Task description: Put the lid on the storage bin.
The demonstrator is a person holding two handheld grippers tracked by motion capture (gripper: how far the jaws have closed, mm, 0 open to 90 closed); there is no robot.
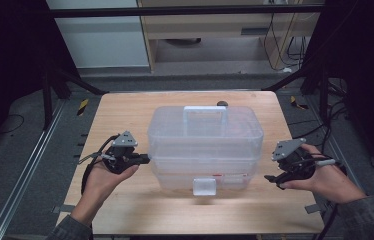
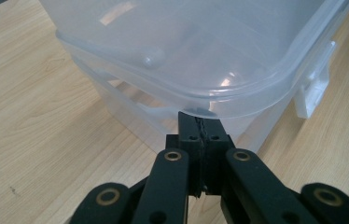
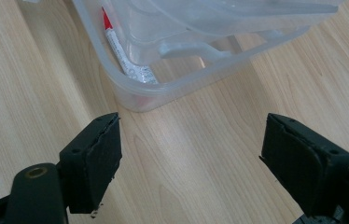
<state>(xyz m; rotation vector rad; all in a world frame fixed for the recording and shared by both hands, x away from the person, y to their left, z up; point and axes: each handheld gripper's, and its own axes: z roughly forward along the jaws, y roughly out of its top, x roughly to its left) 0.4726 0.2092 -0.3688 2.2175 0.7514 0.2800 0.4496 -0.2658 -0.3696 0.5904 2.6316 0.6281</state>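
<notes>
A clear box (image 1: 205, 150) is sitting mid-table (image 1: 125, 210), lid (image 1: 205, 127) on, white latch (image 1: 204, 186) facing the near edge. The left gripper (image 1: 145, 159) is pressing its closed jaws against the lid's left rim, with nothing visibly pinched between them. The right gripper (image 1: 270, 179) is hovering just right of the box, jaws wide apart and holding nothing. A red-tipped tube (image 3: 123, 56) is lying inside the box.

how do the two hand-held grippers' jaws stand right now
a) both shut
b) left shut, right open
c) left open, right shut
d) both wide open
b: the left hand-held gripper has its jaws pressed together at the clear box; the right hand-held gripper has its jaws apart over bare table.
</notes>
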